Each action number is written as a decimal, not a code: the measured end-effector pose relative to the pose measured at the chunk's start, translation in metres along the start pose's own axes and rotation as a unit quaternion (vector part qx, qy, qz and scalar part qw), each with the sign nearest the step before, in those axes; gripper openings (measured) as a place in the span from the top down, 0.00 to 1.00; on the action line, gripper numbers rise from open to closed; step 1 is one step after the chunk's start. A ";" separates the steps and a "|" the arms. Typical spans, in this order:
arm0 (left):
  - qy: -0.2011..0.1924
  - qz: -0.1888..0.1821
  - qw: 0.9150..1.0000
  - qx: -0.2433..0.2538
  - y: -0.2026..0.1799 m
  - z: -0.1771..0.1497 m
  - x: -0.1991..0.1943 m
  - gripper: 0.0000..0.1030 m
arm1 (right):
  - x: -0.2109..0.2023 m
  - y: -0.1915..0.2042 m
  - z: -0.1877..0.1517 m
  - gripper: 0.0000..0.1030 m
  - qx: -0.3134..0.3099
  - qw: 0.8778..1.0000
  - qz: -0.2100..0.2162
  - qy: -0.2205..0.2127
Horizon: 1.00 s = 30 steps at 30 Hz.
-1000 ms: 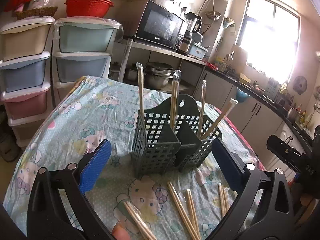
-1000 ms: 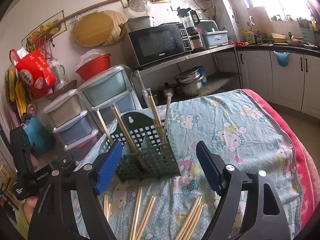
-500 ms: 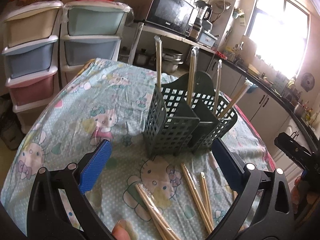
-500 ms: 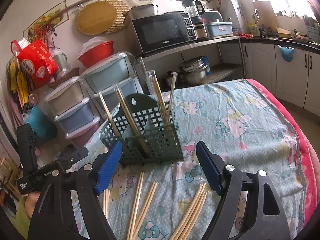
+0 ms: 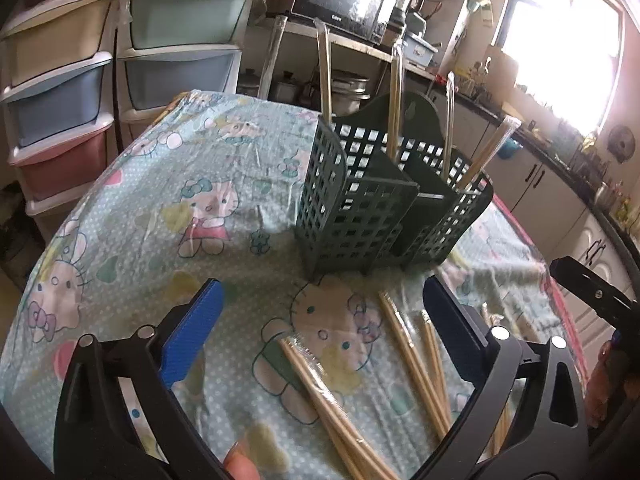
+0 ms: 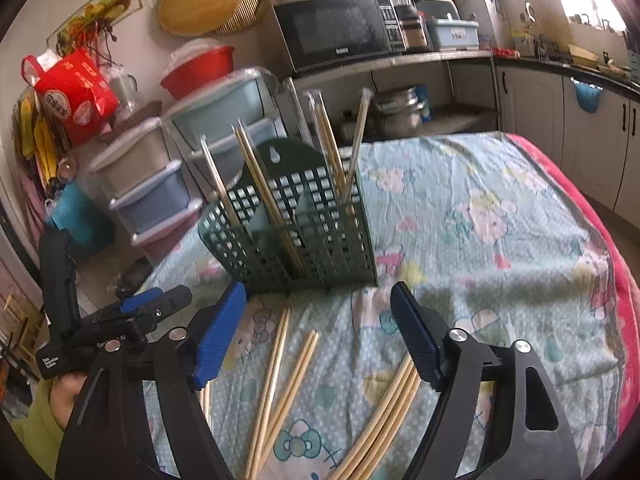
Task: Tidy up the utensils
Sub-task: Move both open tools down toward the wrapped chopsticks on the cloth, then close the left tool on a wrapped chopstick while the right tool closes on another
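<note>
The left tongs (image 5: 320, 320) hang over the near part of the tabletop (image 5: 168, 208), which is covered by a pale blue cartoon-print cloth. Their blue-padded fingers (image 5: 196, 332) stand wide apart and are closing slightly, with nothing pressed between the pads. Below and between them on the cloth lies a plastic-wrapped pair of bamboo chopsticks (image 5: 316, 384), and just to its right several bare bamboo chopsticks (image 5: 416, 364) fan toward the near edge. The tongs touch none of them as far as can be seen.

The right tongs (image 6: 320, 336) also stand apart, a little narrower, and are closing slightly with only air between the pads. Under their gap a loose pair of wooden chopsticks (image 6: 280, 376) lies on the cloth, and a bundle of three or four chopsticks (image 6: 384, 412) runs beneath the right-hand finger (image 6: 416, 340); contact cannot be told.

Farther back, near the middle of the tabletop, stands the dark green plastic lattice utensil caddy (image 5: 372, 208) with its divided compartments. Several wrapped chopsticks (image 5: 394, 100) stand upright or leaning inside it. In the right wrist view the caddy (image 6: 304, 224) sits just beyond the tong tips, and the left tongs' black body (image 6: 108, 332) shows at the near left, held by a hand (image 6: 68, 392) in a yellow-green sleeve.
</note>
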State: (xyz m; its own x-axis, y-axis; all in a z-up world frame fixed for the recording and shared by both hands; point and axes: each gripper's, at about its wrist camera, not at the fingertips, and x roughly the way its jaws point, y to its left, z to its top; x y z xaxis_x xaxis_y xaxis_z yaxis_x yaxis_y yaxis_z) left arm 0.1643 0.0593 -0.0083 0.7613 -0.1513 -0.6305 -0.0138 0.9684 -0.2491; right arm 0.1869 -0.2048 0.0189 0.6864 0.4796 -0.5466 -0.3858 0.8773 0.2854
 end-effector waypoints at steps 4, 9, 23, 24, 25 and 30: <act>0.026 0.000 1.000 0.000 0.004 -0.006 0.010 0.33 | 0.014 -0.006 -0.007 0.37 0.008 0.999 -0.013 0.030; 0.060 -0.016 0.998 -0.018 0.011 -0.015 0.023 0.46 | 0.031 -0.021 -0.017 0.42 0.025 0.997 -0.029 0.061; 0.116 -0.036 0.991 -0.059 0.026 -0.027 0.047 0.54 | 0.064 -0.052 -0.023 0.46 0.038 0.991 -0.071 0.110; 0.117 -0.035 0.991 -0.060 0.026 -0.027 0.048 0.56 | 0.068 -0.053 -0.023 0.46 0.033 0.990 -0.076 0.115; 0.118 -0.035 0.991 -0.062 0.027 -0.027 0.048 0.58 | 0.070 -0.054 -0.022 0.48 0.031 0.989 -0.079 0.118; 0.118 -0.036 0.990 -0.071 0.031 -0.026 0.050 0.64 | 0.089 -0.057 -0.021 0.59 0.009 0.985 -0.098 0.139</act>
State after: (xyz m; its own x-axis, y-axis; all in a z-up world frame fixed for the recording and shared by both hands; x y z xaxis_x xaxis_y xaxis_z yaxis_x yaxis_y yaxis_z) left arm 0.1853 0.0769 -0.0671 0.5913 -0.2766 -0.7575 -0.0699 0.9182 -0.3899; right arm 0.2574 -0.2127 -0.0631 0.5498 0.2811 -0.7866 -0.2506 0.9538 0.1657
